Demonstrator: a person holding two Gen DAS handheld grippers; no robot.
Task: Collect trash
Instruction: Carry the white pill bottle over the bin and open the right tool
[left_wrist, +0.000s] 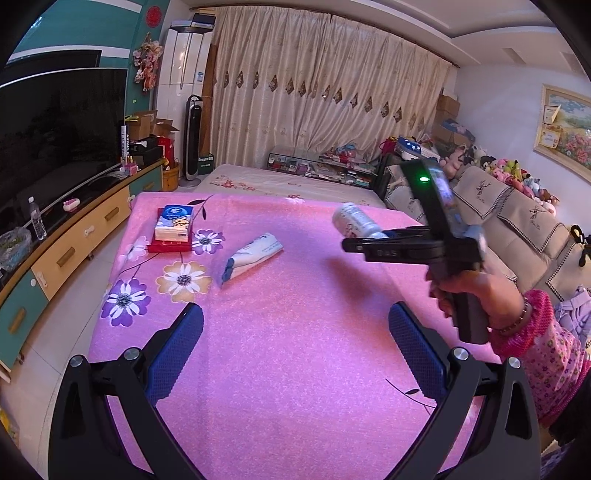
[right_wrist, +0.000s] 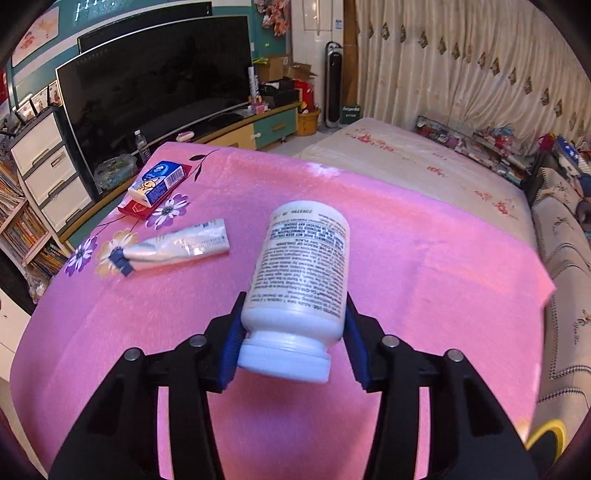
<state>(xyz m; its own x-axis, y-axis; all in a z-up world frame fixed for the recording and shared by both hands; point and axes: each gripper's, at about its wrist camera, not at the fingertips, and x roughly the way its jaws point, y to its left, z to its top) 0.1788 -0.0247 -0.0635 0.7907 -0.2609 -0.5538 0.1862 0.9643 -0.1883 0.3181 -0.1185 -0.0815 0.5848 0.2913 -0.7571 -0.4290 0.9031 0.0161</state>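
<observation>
Gripping the white pill bottle by its shoulder, cap toward the wrist, long axis running forward, the right claw is clenched on it above the pink cloth; the squashed tube lies ahead-left, lengthwise across; the left claw gapes empty, nearer it.

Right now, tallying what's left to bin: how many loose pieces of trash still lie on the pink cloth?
1: the squeezed tube beside the flower prints. The white bottle is already off the cloth, clamped in the right hand-held gripper.
</observation>
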